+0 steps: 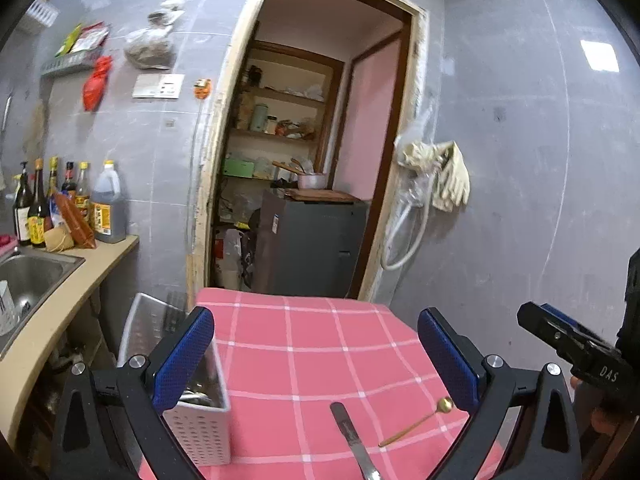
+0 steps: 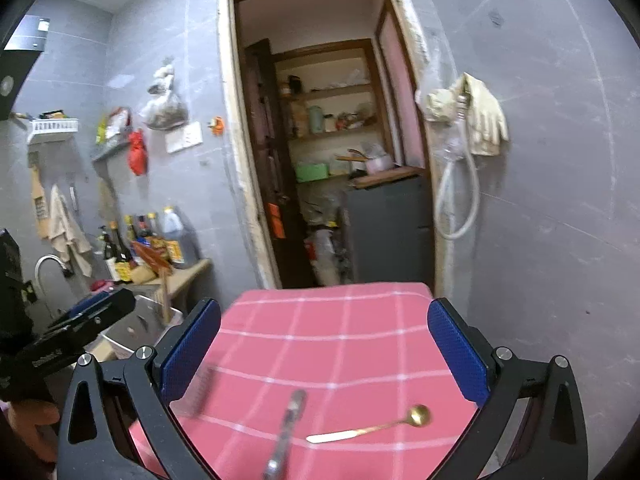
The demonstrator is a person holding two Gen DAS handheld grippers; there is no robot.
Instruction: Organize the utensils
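Both claws — left gripper (image 1: 316, 360) and right gripper (image 2: 324, 352) — gape wide and hold nothing. Thin butter knife (image 1: 352, 436) and gold spoon (image 1: 416, 424) lie flat on the pink cloth (image 1: 304, 344) — light, hard, slippery. Pinching mid-handle looks best.

Knife (image 1: 350, 436) and spoon (image 1: 416, 424) side by side on tablecloth (image 1: 320, 340), holder (image 1: 200, 420) at left edge.

My left wrist view looks forward between its tool's fingers, low and close over the worktop (image 1: 320, 344), facing the doorway (image 1: 316, 152), with the sink (image 1: 28, 276) at far left. My right wrist view sits just to the right, facing the same doorway (image 2: 332, 140). Both share the worktop (image 2: 332, 336), knife (image 1: 352, 436) (image 2: 286, 432), gold spoon (image 1: 416, 424) (image 2: 372, 428) and hanging gloves (image 1: 444, 176) (image 2: 476, 116).
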